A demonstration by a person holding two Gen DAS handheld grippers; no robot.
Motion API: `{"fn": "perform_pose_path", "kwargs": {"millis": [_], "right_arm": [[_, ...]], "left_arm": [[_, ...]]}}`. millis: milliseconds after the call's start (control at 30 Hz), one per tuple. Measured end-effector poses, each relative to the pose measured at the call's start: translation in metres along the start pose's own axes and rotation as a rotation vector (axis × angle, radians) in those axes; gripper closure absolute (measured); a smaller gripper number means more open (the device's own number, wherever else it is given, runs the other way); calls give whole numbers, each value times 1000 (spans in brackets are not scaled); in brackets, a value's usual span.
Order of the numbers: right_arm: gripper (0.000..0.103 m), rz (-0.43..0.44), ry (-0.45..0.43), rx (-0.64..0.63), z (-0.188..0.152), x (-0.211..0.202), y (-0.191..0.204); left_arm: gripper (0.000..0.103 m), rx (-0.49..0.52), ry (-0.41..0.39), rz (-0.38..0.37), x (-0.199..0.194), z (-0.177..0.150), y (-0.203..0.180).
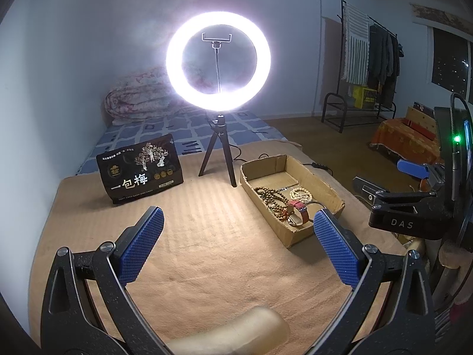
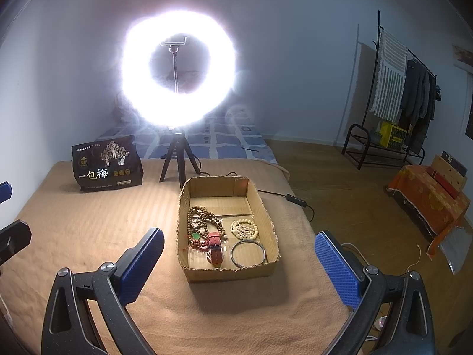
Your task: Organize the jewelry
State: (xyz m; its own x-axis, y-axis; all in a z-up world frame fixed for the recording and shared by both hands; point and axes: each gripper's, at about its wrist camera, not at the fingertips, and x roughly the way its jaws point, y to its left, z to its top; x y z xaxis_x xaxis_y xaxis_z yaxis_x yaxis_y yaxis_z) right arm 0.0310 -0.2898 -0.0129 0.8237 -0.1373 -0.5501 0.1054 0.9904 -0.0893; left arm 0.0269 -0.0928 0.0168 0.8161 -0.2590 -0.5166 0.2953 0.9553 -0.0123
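Note:
A shallow cardboard box (image 2: 267, 207) (image 1: 331, 189) sits on the tan blanket. In it lie brown bead strands (image 2: 201, 217) (image 1: 270, 195), a cream bead bracelet (image 2: 244, 228) (image 1: 301, 194), a red strap watch (image 2: 215, 250) (image 1: 298, 211) and a metal bangle (image 2: 248, 253). My left gripper (image 1: 238, 242) is open and empty, left of the box. My right gripper (image 2: 238, 261) is open and empty, just in front of the box. The right gripper's body (image 1: 402, 207) shows at the right of the left wrist view.
A lit ring light on a tripod (image 1: 218, 153) (image 2: 174, 159) stands behind the box. A black snack bag (image 1: 140, 171) (image 2: 106, 164) stands at the back left. A cable with a switch (image 2: 295, 199) runs right of the box. The blanket's right edge drops to the wooden floor.

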Motion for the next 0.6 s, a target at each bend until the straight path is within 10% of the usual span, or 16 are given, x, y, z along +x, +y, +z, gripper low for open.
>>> {"fn": "perform_pose_path", "kwargs": {"millis": [600], "right_arm": [[0, 2, 3, -5, -3, 1, 0]], "left_arm": [[0, 11, -16, 9, 0, 5, 2]]}}
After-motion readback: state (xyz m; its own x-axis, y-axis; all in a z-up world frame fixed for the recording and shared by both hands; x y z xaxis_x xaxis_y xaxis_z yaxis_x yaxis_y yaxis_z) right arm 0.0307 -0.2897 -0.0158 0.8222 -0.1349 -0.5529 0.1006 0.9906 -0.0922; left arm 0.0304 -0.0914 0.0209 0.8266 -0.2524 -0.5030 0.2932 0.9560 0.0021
